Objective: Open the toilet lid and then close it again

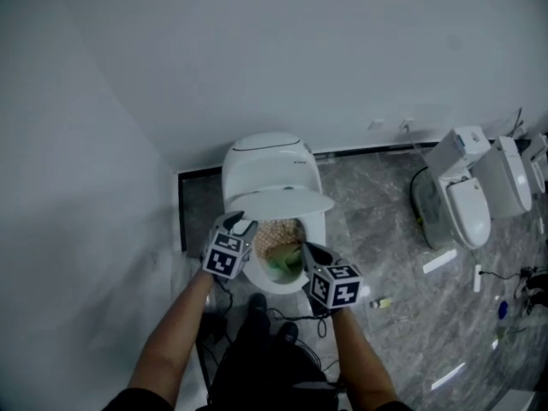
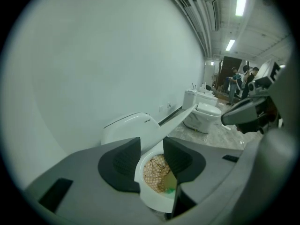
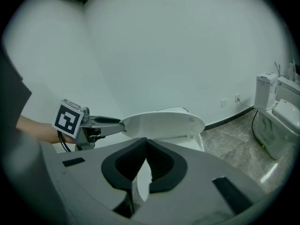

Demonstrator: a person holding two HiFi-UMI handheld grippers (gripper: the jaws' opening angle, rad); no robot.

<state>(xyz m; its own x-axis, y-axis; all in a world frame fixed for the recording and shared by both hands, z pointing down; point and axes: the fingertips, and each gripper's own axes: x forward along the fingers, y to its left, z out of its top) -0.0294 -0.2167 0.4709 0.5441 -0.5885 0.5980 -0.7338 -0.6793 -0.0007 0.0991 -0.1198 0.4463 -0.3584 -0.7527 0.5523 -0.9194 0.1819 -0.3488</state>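
White wall (image 1: 86, 187) closes off the left of a corner where a person leans over a toilet with a gripper in each hand. The left gripper (image 1: 239, 223), its jaws partly apart, is clamped on the left rim of the toilet lid (image 1: 278, 202). The lid hangs half raised, roughly level, above the toilet bowl (image 1: 255, 274) and in front of the rounded tank (image 1: 267, 157). Under it, a checked cloth (image 1: 278, 232) and something green (image 1: 287, 264) lie inside the bowl. Just right of them, the right gripper (image 1: 305, 248) hovers over the bowl's front right edge, jaws pressed together with nothing in them, clear of the lid. Further right, across the grey marbled floor (image 1: 385, 229), two more toilets (image 1: 467, 212) stand along the wall, well apart from the first.
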